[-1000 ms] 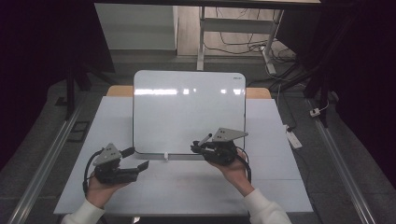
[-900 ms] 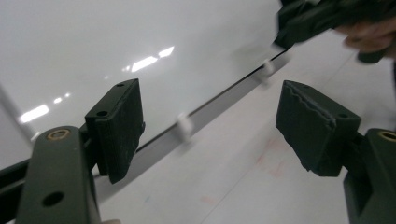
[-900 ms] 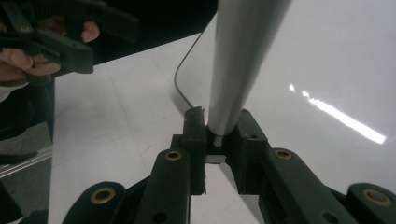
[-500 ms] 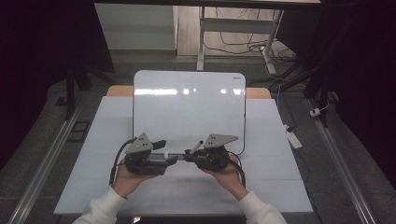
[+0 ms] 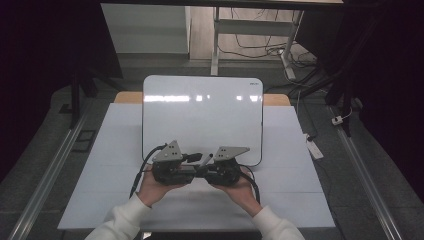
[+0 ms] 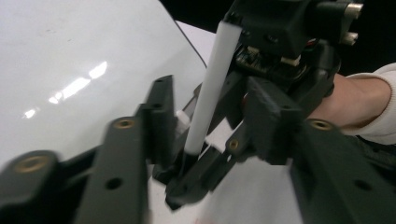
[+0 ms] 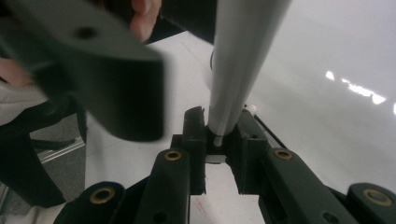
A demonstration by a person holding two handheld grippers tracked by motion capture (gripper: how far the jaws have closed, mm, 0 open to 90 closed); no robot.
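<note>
Marker (image 7: 243,60), white w/ a dark end, sits clamped in the right gripper (image 7: 217,140), barrel running straight out from its jaws toward the left gripper (image 6: 205,135). L jaws have just been closing w/ the marker between them; pads look just shy of the barrel, though blur makes contact hard to call. Both grippers meet nose to nose over the whiteboard's (image 5: 200,115) near edge.

A white-topped table (image 5: 295,165) stands ahead, a strip of wood showing along its far edge. A glossy whiteboard (image 5: 202,112) with rounded corners lies flat on it, set toward the far side and catching reflections of the ceiling lights.
</note>
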